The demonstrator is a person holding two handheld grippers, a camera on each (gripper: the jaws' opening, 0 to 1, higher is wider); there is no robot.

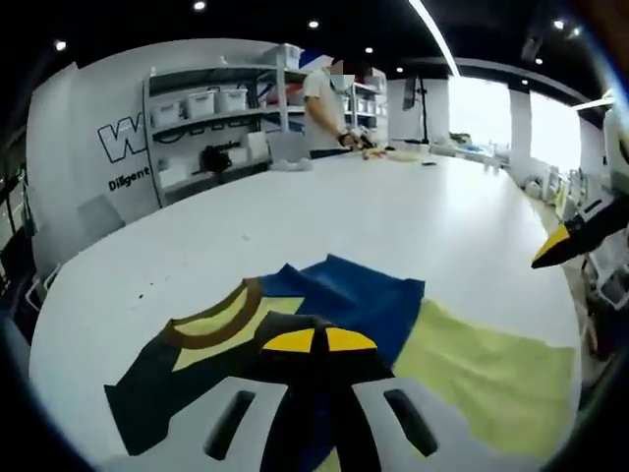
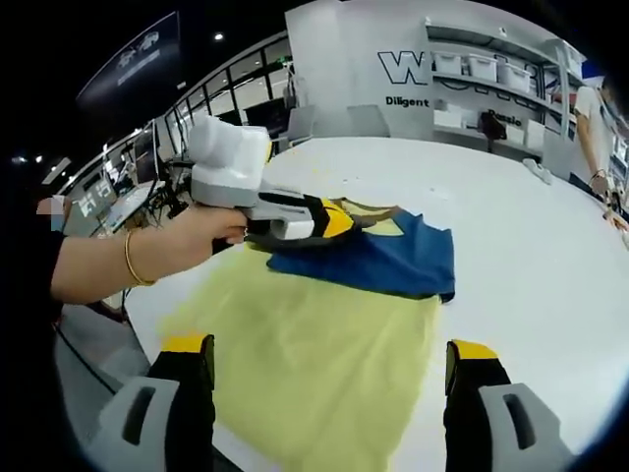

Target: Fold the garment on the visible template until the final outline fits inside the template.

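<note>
A blue garment [image 1: 344,295] with black sleeves and a brown neckband lies folded on the white table [image 1: 393,216], partly over a pale yellow template [image 1: 491,374]. My left gripper [image 1: 316,341] sits low over the dark cloth by the collar, its yellow tips together and pinching the fabric. In the right gripper view a hand holds that left gripper [image 2: 337,221] at the garment [image 2: 383,261] near its collar. My right gripper [image 2: 329,359] is open wide above the template [image 2: 314,364], with nothing between its fingers. One of its yellow fingertips [image 1: 553,246] shows at the right of the left gripper view.
A person [image 1: 324,108] stands at the table's far end beside shelves [image 1: 206,118] stacked with white bins. The near table edge [image 2: 157,324] runs just beyond the template, with the floor below. The white tabletop stretches far beyond the garment.
</note>
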